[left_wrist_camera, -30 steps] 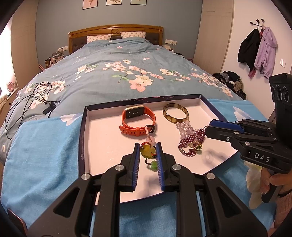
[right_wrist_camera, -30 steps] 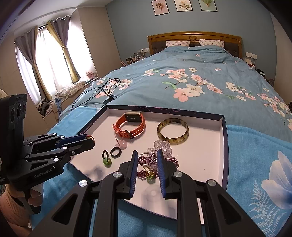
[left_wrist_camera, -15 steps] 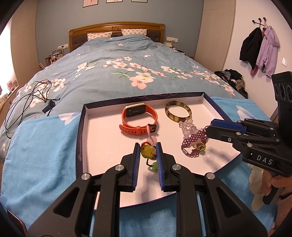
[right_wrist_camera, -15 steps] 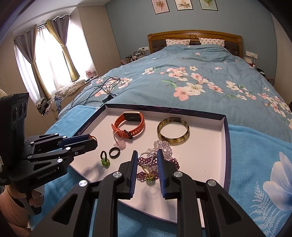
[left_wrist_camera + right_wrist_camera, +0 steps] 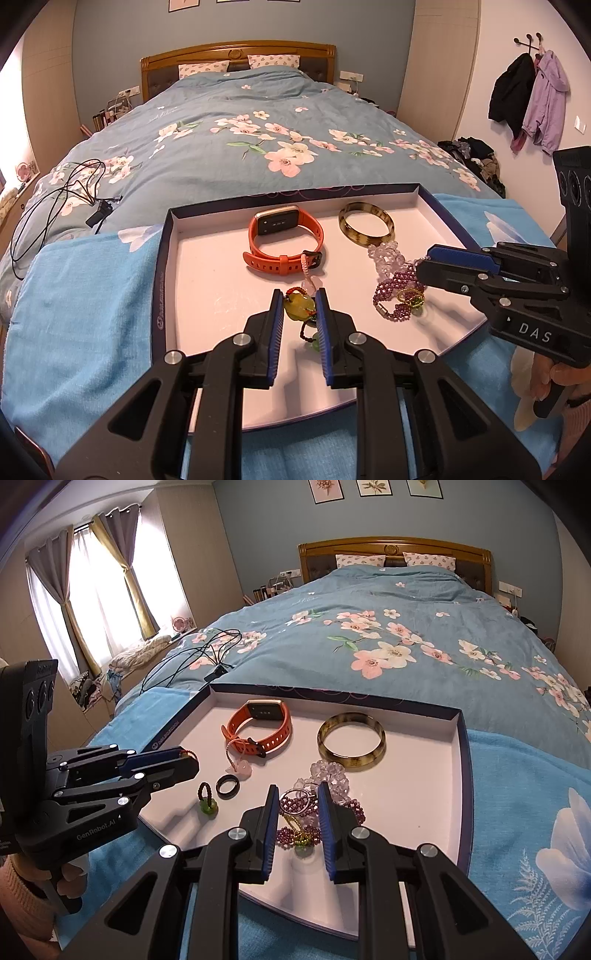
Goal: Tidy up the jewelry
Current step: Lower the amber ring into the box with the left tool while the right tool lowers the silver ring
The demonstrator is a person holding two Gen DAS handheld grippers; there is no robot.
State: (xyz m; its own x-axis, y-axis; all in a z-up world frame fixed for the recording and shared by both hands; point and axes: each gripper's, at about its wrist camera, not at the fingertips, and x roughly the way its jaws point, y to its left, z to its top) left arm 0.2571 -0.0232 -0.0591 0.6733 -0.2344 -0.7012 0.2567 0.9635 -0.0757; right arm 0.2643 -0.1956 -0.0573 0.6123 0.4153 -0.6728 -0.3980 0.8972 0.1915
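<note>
A shallow white-lined tray (image 5: 173, 266) is sitting on a light blue towel (image 5: 81, 295) at the near end of a bed covered by a floral blue quilt (image 5: 258, 122). The left tongs (image 5: 300, 314) are clenching a yellow-green stone pendant (image 5: 297, 308) on a red-and-dark cord, holding it over the near middle of the tray while a small green bead (image 5: 316, 339) is dangling below on its cord. The right tongs (image 5: 297, 814) are closing on a purple beaded bracelet (image 5: 295, 805) at the near right part of the tray, their blue pads pressing on its loops; a strand of clear crystal beads (image 5: 330, 775) is lying just beyond it, touching it. Farther back, an orange smartwatch (image 5: 284, 240) is resting on its side in the middle of the tray, with a pink cord and a pale pink charm (image 5: 242, 768) trailing from its strap. To its right, a mottled amber bangle (image 5: 365, 225) is lying flat near the far right corner. A black ring (image 5: 228, 785) is lying between the charm and the near-left edge. A black cable (image 5: 55, 206) is coiling on the quilt at far left, and jackets (image 5: 528, 96) are hanging on the right wall.
</note>
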